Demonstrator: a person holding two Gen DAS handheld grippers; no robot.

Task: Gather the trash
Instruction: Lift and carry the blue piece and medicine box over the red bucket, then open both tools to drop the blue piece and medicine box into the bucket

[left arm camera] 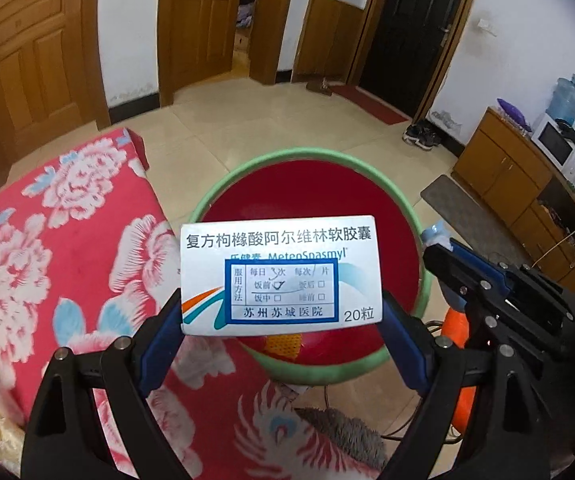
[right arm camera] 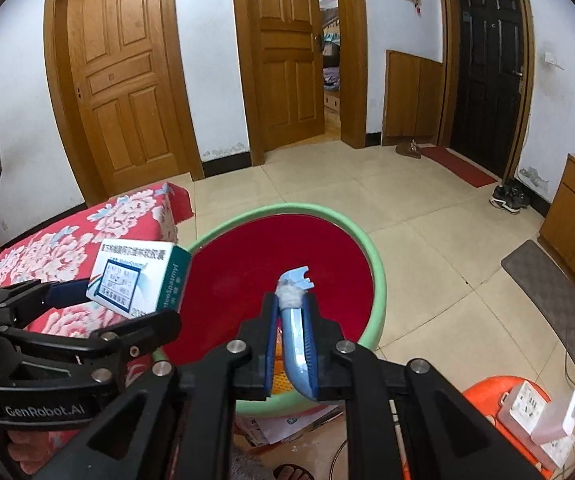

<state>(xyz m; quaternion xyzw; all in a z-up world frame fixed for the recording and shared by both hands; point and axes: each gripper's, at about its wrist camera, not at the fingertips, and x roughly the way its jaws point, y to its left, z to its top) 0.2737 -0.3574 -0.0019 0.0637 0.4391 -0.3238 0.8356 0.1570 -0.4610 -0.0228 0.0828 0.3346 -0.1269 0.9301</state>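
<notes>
My left gripper (left arm camera: 283, 308) is shut on a white medicine box (left arm camera: 279, 276), its blue pads pressing the box's two short ends. The box hangs over the near left part of a green-rimmed basin with a red inside (left arm camera: 311, 158). In the right wrist view that box (right arm camera: 135, 276) and the left gripper (right arm camera: 127, 306) are at the left, beside the basin rim (right arm camera: 379, 280). My right gripper (right arm camera: 291, 304) is shut on a bent light-blue plastic piece (right arm camera: 295, 344) with a wad of tissue near its tip, held over the basin. The right gripper (left arm camera: 447, 250) also shows at the right of the left wrist view.
A red floral cloth (left arm camera: 47, 260) covers a surface left of the basin. An orange stool (right arm camera: 483, 396) carrying a power strip (right arm camera: 527, 408) stands at the near right. Papers (right arm camera: 283, 428) lie on the floor under the basin. A wooden cabinet (left arm camera: 507, 168) lines the right wall, with tiled floor beyond.
</notes>
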